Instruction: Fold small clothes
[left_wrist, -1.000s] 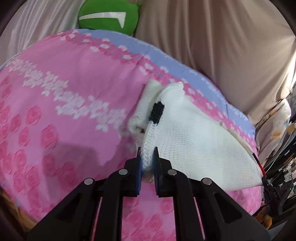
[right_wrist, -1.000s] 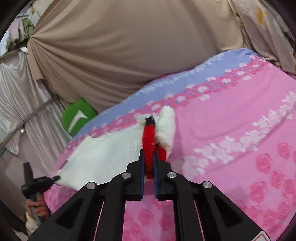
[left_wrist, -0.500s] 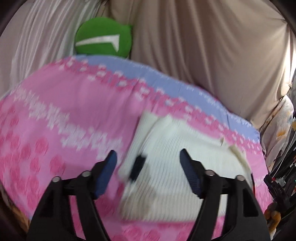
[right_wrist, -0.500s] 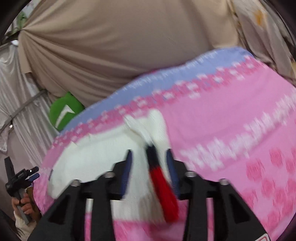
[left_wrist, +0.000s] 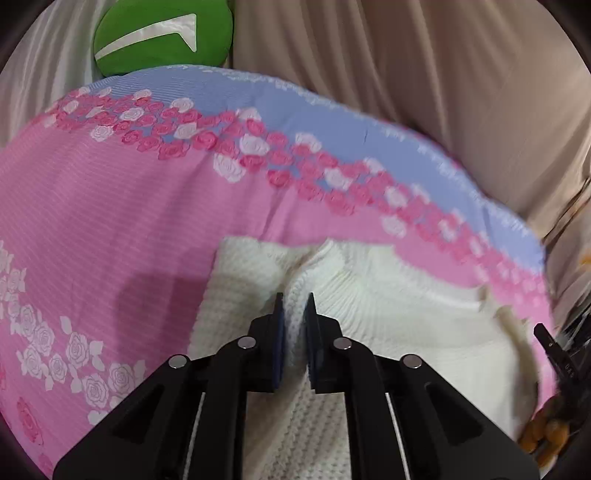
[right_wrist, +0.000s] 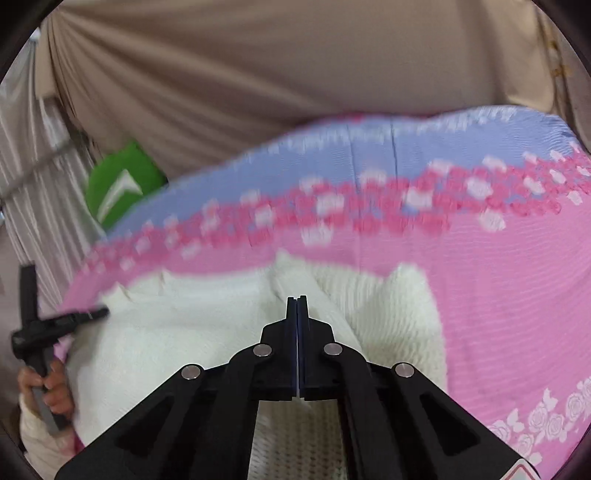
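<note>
Your left tongs (left_wrist: 294, 306) pinch a raised ridge of the soft, light white knit garment (left_wrist: 388, 295) lying mid-bed on the pink floral bedspread (left_wrist: 110, 221), while your right tongs (right_wrist: 297, 306) are clenched, apparently empty.

One white knit garment (left_wrist: 388, 325) under two black tools, left (left_wrist: 294, 306) and right (right_wrist: 297, 306), one pink floral sheet (left_wrist: 129, 221) around them, one green cushion (left_wrist: 162, 37) beyond, one hand (right_wrist: 48, 387) left.

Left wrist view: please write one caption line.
Left tongs pinch a fold of the white knit garment on a pink floral sheet.
</note>
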